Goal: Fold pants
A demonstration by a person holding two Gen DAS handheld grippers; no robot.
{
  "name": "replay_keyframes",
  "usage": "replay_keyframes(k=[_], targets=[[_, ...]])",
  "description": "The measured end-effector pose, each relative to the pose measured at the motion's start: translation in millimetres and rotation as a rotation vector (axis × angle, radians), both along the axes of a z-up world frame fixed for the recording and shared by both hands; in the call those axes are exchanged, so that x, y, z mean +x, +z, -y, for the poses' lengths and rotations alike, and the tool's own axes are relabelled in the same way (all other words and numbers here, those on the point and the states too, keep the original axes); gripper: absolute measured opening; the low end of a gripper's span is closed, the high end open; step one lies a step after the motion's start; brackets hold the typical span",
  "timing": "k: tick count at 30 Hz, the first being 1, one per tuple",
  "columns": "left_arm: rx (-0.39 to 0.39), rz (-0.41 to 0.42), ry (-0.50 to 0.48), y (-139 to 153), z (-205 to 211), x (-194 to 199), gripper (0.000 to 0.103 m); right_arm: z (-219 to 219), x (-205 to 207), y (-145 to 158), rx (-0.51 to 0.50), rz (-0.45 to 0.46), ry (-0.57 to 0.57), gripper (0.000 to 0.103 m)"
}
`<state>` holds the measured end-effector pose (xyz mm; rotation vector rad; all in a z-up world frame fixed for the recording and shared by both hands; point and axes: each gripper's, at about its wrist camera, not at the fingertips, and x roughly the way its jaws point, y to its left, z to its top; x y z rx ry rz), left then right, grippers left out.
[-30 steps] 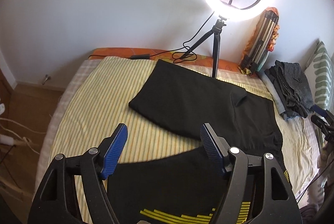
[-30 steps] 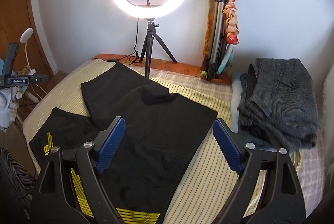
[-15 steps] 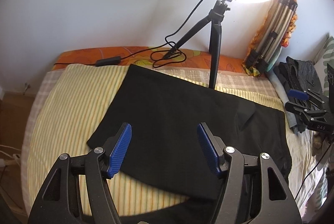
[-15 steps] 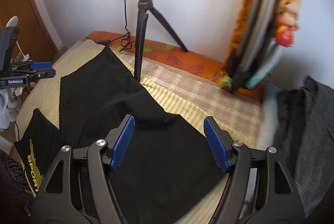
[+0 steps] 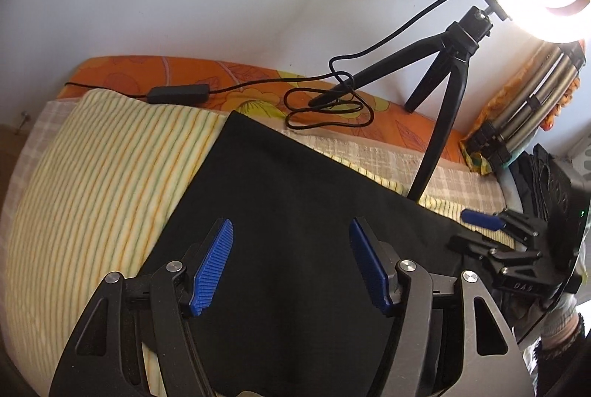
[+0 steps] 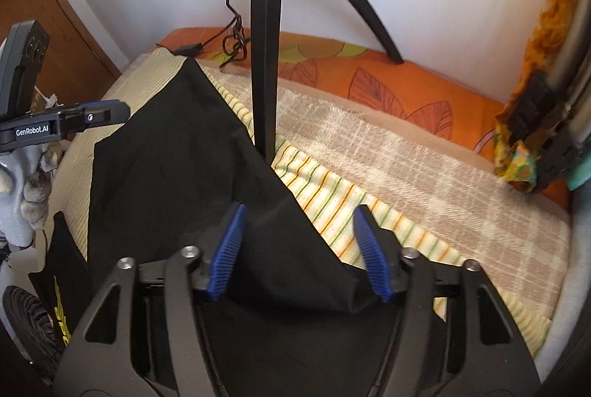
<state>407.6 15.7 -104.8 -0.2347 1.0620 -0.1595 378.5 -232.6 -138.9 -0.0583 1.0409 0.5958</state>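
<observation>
Black pants lie spread on a yellow striped bed cover. My left gripper is open and empty, low over the pants near their left edge. My right gripper is open and empty, its blue pads straddling a raised fold of the pants at their far edge. The right gripper also shows at the right of the left wrist view. The left gripper shows at the left of the right wrist view.
A ring-light tripod stands on the bed just behind the pants, its cable looped on the orange mattress edge. A folded tripod leans at the right. Dark clothes lie far right. A black garment with yellow print lies at the left.
Both grippers have moved forward and down toward the far part of the pants. Both stay open. The right gripper now reaches the fold by the tripod leg.
</observation>
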Motion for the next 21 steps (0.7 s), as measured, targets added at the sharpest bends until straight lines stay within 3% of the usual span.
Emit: replay_keyframes(k=[5, 7, 8, 13, 18, 21], targets=[[-0.087, -0.046, 0.036, -12.7, 0.2, 20.0, 0.065, -5.6, 2.7, -9.5, 0.048, -0.028, 0.018, 0.050], [-0.109, -0.056, 0.059, -17.2, -1.7, 27.1, 0.065, -11.1, 0.1, -10.8, 0.052, -0.024, 0.031, 0.017], [-0.126, -0.059, 0.072, -18.9, -3.0, 29.9, 0.065, -13.9, -2.9, -10.0, 0.056, -0.016, 0.038, 0.013], [-0.247, -0.099, 0.134, -24.8, -12.5, 43.9, 0.065, -39.4, -38.7, 8.9, -0.021, 0.152, 0.114, 0.006], [-0.257, -0.099, 0.153, -24.2, -11.9, 50.9, 0.066, -59.3, -73.5, 16.7, -0.066, 0.229, 0.216, 0.005], [-0.250, -0.115, 0.159, -26.8, -9.6, 55.4, 0.066, -72.4, -95.5, 9.8, -0.149, 0.292, 0.276, 0.005]])
